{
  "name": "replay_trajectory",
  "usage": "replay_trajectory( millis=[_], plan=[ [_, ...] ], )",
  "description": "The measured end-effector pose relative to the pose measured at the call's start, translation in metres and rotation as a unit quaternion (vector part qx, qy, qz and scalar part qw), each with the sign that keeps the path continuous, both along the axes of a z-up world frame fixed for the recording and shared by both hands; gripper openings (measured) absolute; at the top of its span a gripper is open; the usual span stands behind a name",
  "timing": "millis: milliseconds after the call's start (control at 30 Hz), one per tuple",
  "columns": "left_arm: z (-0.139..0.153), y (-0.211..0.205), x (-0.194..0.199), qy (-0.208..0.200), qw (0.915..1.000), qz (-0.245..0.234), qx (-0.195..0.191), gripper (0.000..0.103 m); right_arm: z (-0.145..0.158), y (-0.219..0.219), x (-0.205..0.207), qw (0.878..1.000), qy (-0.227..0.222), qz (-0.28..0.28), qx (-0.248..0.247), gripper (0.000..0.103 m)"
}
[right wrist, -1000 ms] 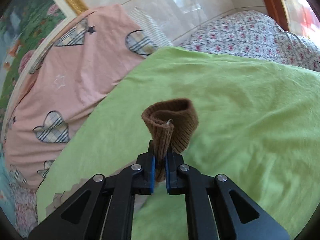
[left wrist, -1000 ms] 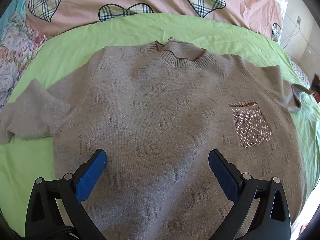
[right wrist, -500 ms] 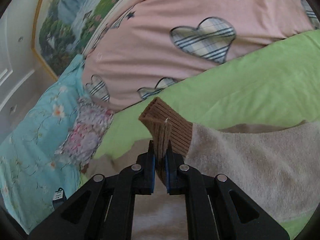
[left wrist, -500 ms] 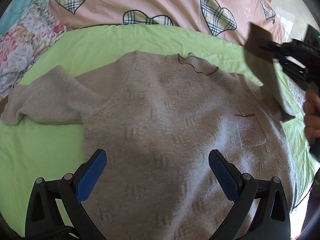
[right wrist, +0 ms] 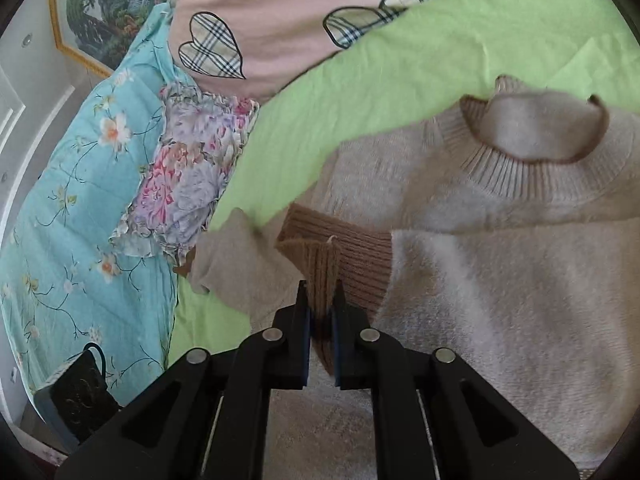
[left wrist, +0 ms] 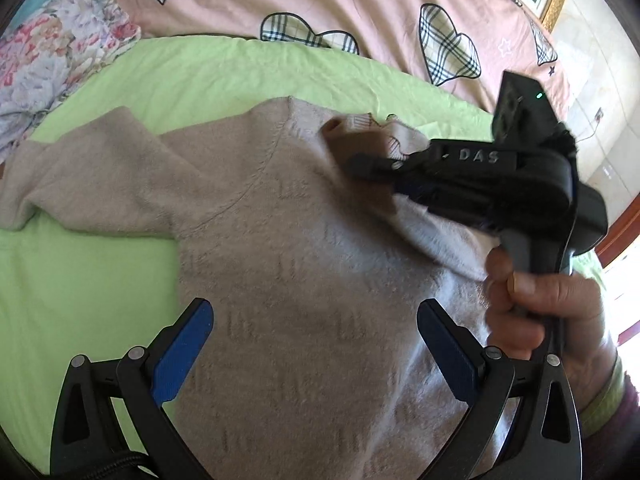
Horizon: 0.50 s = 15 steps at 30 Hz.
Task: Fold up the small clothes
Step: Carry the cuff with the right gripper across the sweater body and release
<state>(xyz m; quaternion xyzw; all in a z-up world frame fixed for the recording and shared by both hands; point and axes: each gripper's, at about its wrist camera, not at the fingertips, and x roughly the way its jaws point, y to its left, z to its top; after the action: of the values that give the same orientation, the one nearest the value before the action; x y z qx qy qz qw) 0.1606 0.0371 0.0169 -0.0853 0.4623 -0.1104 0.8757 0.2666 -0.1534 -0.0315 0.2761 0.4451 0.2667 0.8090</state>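
Note:
A small beige knit sweater (left wrist: 304, 264) lies flat on a green sheet (left wrist: 80, 280), collar (right wrist: 532, 176) toward the pillows. My right gripper (right wrist: 322, 304) is shut on the brown ribbed cuff (right wrist: 340, 256) of the right sleeve, which is drawn across the chest. In the left wrist view the right gripper (left wrist: 360, 164) hovers over the upper chest with the cuff (left wrist: 356, 152). My left gripper (left wrist: 316, 328) is open and empty above the lower body. The left sleeve (left wrist: 80, 184) lies spread out on the sheet.
A pink cover with plaid hearts (left wrist: 360, 12) lies beyond the sheet. A floral cushion (right wrist: 188, 184) and a blue floral quilt (right wrist: 80, 200) lie to the left. A dark bag (right wrist: 76, 396) sits at the quilt's edge. A framed picture (right wrist: 104, 8) hangs behind.
My right gripper has carried the sleeve cuff from the sweater's right side leftward across the chest. The left gripper has drifted slightly and stays open.

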Motion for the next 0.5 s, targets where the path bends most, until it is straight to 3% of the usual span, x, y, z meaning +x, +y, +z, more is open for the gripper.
replay_trajectory(
  millis=[33,67,133,367,400,467,500],
  plan=[
    [0.0,-0.002,0.004,0.0,1.0,-0.004,-0.003,0.102,-0.004,-0.002,0.001,1.0,0.012,-0.001,0.006,0.026],
    [-0.001,-0.006,0.009,0.001,1.0,-0.008,-0.006,0.102,-0.006,-0.003,0.0,1.0,0.02,-0.006,0.009,0.05],
    [-0.004,-0.011,0.021,0.005,0.9998,-0.014,-0.01,0.102,-0.003,-0.015,-0.01,0.999,0.014,-0.021,0.028,0.069],
    [-0.032,-0.024,0.082,0.06,0.995,-0.022,-0.076,0.099,0.028,-0.082,-0.073,0.993,-0.028,-0.116,0.022,0.069],
    [-0.034,-0.025,0.088,0.058,0.995,-0.02,-0.079,0.092,0.031,-0.097,-0.089,0.99,-0.032,-0.139,0.023,0.069],
    [-0.035,-0.029,0.099,0.048,0.9957,-0.022,-0.076,0.064,0.031,-0.115,-0.109,0.984,-0.029,-0.173,0.023,0.069],
    [-0.034,-0.032,0.1,0.043,0.9959,-0.028,-0.075,0.038,0.029,-0.126,-0.121,0.981,-0.026,-0.192,0.022,0.069]
  ],
)
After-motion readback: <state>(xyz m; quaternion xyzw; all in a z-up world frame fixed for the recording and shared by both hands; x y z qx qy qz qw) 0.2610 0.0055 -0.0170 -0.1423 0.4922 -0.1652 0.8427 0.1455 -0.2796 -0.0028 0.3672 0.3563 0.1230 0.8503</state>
